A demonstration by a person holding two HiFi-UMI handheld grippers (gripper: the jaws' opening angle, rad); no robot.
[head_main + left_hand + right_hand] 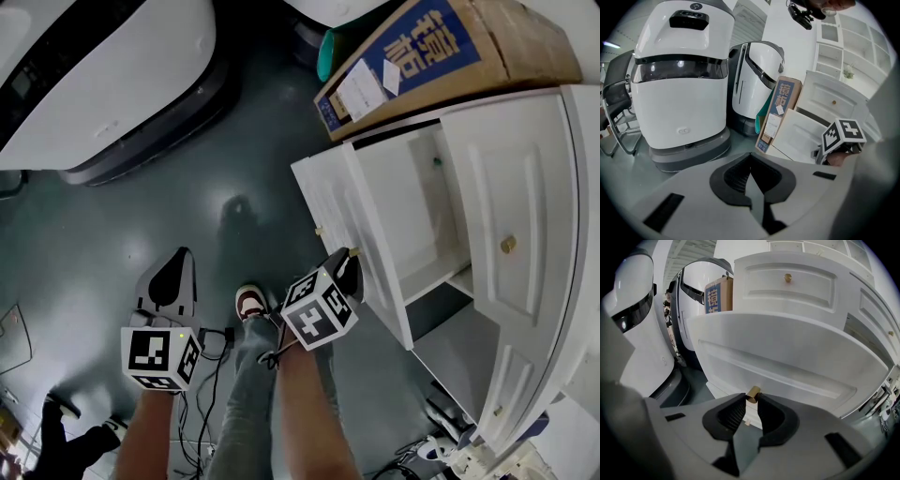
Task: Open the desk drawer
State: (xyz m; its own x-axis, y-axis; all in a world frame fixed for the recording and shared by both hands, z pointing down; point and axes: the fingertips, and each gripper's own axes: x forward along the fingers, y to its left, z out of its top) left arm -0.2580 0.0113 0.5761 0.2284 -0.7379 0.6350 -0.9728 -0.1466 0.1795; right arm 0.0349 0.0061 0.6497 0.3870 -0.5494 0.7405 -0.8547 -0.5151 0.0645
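1. Here's the right gripper [751, 401], down at the white desk [525, 216]. Its two black ribbed pads are pressed on the small round brass knob [752, 393], one on each side. The jaws are only as far apart as the knob is wide.
2. That knob sits on the front of the white panelled desk drawer [787, 362], and the front fills most of the right gripper view.
3. From the head view, the drawer [380, 253] stands pulled well out from the desk with its white inside showing. The right gripper [349, 267] is at its front face, on the knob [354, 251].
4. Over to the left gripper [750, 161]: its jaws are closed together, tip against tip, with nothing between them.
5. The left gripper [180, 258] hangs over the dark grey-green floor [141, 225], well apart from the drawer and to the left of the person's leg.
6. A long brown cardboard box with a blue label [487, 37] lies just beside the desk's far side. The left gripper view shows it [780, 112] too.
7. A big white rounded machine on a grey base [679, 93] stands on the floor ahead of the left gripper.
8. Above the open drawer, a second panelled front carries its own brass knob [787, 277], and nothing touches it.
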